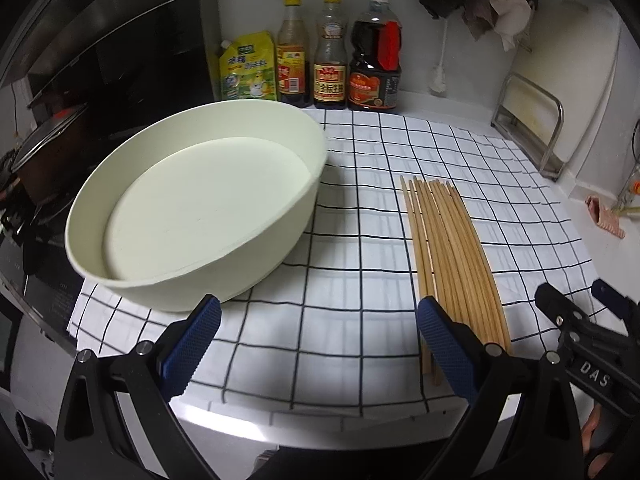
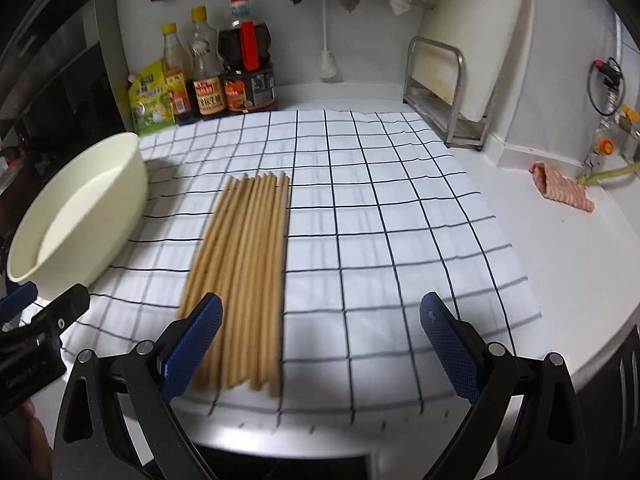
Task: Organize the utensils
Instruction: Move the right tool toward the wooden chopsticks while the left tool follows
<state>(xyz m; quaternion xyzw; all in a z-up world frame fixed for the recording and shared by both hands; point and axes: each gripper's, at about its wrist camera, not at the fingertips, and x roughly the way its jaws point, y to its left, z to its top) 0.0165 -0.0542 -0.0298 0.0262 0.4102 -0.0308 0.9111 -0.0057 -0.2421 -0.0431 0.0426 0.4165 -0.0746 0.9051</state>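
- Counter (image 2: pixel 568 280): white worktop, with a stove area at the far left edge in both views.
- Cloth (image 1: pixel 340 280) (image 2: pixel 380 240): white with a black grid, spread flat over the counter. It carries the bowl and the chopsticks.
- Bowl (image 1: pixel 192 208) (image 2: pixel 80 216): large, cream, empty. It stands upright on the left part of the cloth, apart from the chopsticks.
- Chopsticks (image 1: pixel 452 248) (image 2: pixel 244 272): a row of wooden sticks lying flat and side by side on the cloth, to the right of the bowl, tips pointing toward the back wall.
- Left gripper (image 1: pixel 318 344): jaws spread wide and empty. It hangs above the near edge of the cloth, between the bowl and the chopsticks. Its right finger (image 1: pixel 448 352) overlaps the near ends of the chopsticks in the left wrist view; contact cannot be determined.
- Right gripper (image 2: pixel 320 344): jaws spread wide and empty. Its left finger (image 2: pixel 192 348) overlaps the near ends of the chopsticks; contact cannot be determined.
- Bottles (image 1: pixel 332 52) (image 2: pixel 216 64): three sauce bottles and a yellow-green pouch (image 1: pixel 248 68) (image 2: pixel 150 100) stand against the back wall, behind the cloth.
- Rack (image 2: pixel 444 92) (image 1: pixel 532 124): metal, at the right rear of the counter.
- View differences: the right wrist view alone shows the pale board standing in the rack, and the valve and hose (image 2: pixel 608 172) at far right. A striped rag (image 2: pixel 560 188) (image 1: pixel 604 216) lies on the counter, clearer in the right wrist view. Each view shows part of the other gripper at its edge.
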